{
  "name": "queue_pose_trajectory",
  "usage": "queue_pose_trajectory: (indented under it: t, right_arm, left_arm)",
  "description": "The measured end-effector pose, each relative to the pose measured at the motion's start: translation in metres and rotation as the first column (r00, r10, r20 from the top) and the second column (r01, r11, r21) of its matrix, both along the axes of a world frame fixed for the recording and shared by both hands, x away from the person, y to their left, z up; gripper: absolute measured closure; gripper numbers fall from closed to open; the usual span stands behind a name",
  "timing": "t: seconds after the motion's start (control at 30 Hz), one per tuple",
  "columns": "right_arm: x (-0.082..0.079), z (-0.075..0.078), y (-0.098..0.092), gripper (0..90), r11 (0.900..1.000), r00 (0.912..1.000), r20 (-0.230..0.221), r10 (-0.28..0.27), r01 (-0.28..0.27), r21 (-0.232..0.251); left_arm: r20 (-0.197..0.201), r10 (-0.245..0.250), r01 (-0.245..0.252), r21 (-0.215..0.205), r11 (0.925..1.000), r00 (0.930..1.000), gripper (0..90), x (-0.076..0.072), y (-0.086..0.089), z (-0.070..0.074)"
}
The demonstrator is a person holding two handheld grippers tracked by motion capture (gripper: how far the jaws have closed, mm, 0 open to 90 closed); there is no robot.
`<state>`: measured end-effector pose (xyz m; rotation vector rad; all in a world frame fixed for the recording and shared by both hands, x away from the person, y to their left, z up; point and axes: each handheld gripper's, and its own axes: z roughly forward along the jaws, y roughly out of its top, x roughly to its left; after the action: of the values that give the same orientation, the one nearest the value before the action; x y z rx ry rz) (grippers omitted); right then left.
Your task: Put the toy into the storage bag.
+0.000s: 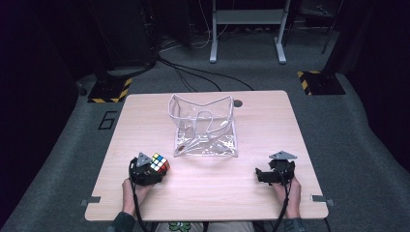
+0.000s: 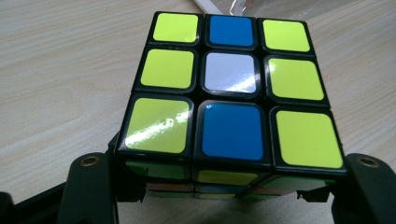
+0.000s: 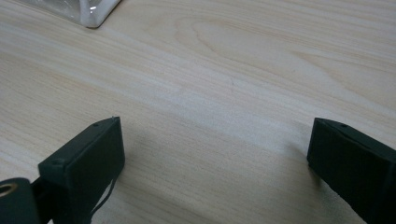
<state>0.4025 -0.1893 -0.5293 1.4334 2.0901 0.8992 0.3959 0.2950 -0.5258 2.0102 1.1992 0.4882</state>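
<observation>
Pale wood counter (image 1: pixel 208 188) lies before you: your left tongs (image 1: pixel 153 170) grip the puzzle cube (image 2: pixel 231 88), your right tongs (image 3: pixel 212 163) gape wide, near the clear pouch (image 1: pixel 205 126).

Glossy plastic cube (image 2: pixel 231 88); matt wood-grain table (image 1: pixel 261 125); clear plastic bag (image 1: pixel 205 126).

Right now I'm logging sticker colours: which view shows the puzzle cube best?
The left gripper view: the cube sits close between the jaws, its yellow, blue and white stickers plain. The high view shows it small at the left gripper.
</observation>
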Motion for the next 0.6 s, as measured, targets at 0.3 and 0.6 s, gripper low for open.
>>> queue_pose_trajectory:
  t: [0.3, 0.6]
  right_arm:
    - [0.003, 0.0, 0.002, 2.0, 1.0, 1.0, -0.002, 0.009, -0.009, 0.002]
    - [0.007, -0.001, 0.004, 0.0, 1.0, 0.9999, -0.008, 0.011, -0.011, -0.003]
  left_arm:
    - [0.01, -0.005, 0.005, -0.019, 0.9998, 0.9999, 33.9, 0.001, 0.002, 0.012]
    - [0.03, -0.024, 0.024, -0.003, 0.9997, 0.9993, 33.9, 0.005, -0.001, 0.029]
